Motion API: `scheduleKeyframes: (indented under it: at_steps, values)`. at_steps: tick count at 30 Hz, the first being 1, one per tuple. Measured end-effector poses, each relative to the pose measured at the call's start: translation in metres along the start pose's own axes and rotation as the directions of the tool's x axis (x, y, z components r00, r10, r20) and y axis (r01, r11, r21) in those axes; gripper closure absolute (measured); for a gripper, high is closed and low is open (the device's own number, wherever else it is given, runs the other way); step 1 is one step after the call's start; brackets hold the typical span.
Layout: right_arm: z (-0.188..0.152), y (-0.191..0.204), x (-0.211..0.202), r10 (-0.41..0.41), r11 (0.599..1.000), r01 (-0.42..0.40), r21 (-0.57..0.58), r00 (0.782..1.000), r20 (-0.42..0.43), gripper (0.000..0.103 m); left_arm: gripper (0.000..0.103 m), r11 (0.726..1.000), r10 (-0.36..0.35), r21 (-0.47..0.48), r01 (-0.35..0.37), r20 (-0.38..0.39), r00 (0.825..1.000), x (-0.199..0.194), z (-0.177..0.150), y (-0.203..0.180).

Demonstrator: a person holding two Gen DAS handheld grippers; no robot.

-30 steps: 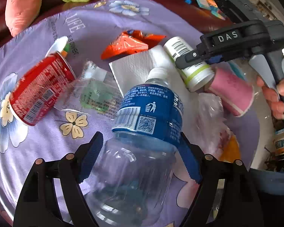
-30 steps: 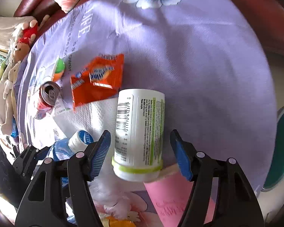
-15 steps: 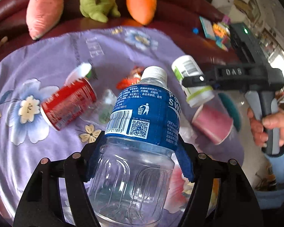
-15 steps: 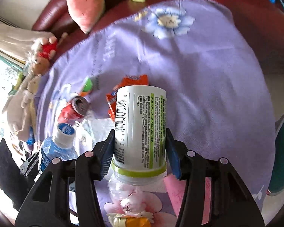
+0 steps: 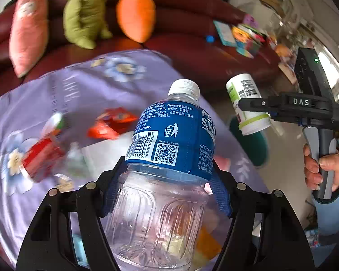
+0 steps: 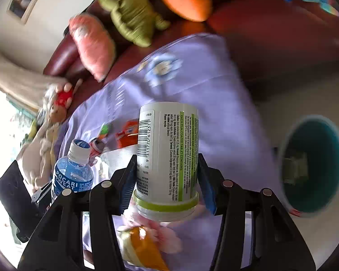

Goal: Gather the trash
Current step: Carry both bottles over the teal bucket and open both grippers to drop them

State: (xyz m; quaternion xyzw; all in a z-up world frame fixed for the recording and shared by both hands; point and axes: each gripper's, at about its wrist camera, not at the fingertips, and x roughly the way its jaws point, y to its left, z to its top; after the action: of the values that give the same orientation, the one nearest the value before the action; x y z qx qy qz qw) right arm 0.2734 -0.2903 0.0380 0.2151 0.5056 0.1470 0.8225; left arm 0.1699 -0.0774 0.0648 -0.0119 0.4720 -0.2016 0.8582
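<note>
My left gripper [image 5: 167, 180] is shut on a clear plastic bottle [image 5: 169, 149] with a blue label and white cap, held up above the table. My right gripper [image 6: 167, 176] is shut on a white pill bottle [image 6: 167, 155] with green stripes, also lifted off the table. The pill bottle [image 5: 246, 103] and the right gripper show at the right of the left wrist view, with a hand [image 5: 323, 171] on the handle. The blue-label bottle [image 6: 72, 171] appears at lower left in the right wrist view. A teal bin [image 6: 314, 164] stands on the floor at right.
On the purple flowered tablecloth [image 5: 34, 113] lie a red soda can [image 5: 40, 158], an orange snack wrapper [image 5: 110, 124], a white napkin [image 5: 110, 146] and an orange-yellow wrapper [image 6: 144, 250]. Plush toys sit on the dark red sofa [image 5: 192, 52] behind.
Both grippers closed on their bottles, which lay between open jaws, and lifted them off the table. The views rose and tilted up toward the sofa; the right gripper moved right toward the teal bin.
</note>
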Motion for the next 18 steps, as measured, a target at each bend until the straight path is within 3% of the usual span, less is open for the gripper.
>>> scheduleKeyframes:
  at_steps: [8, 12, 18]
  values:
    - [-0.018, -0.123, -0.066, -0.08, 0.981, 0.057, 0.188, 0.991, 0.112, 0.054, 0.033, 0.993, -0.057, 0.101, 0.065, -0.073, 0.996, 0.051, 0.028, -0.095]
    - [-0.03, -0.189, -0.085, -0.132, 0.952, 0.089, 0.294, 0.983, 0.13, 0.054, 0.033, 0.982, -0.079, 0.16, 0.099, -0.126, 0.989, 0.088, 0.038, -0.144]
    - [-0.046, -0.25, -0.093, -0.158, 0.917, 0.098, 0.386, 0.979, 0.127, 0.054, 0.033, 0.962, -0.083, 0.237, 0.137, -0.225, 0.971, 0.151, 0.043, -0.209]
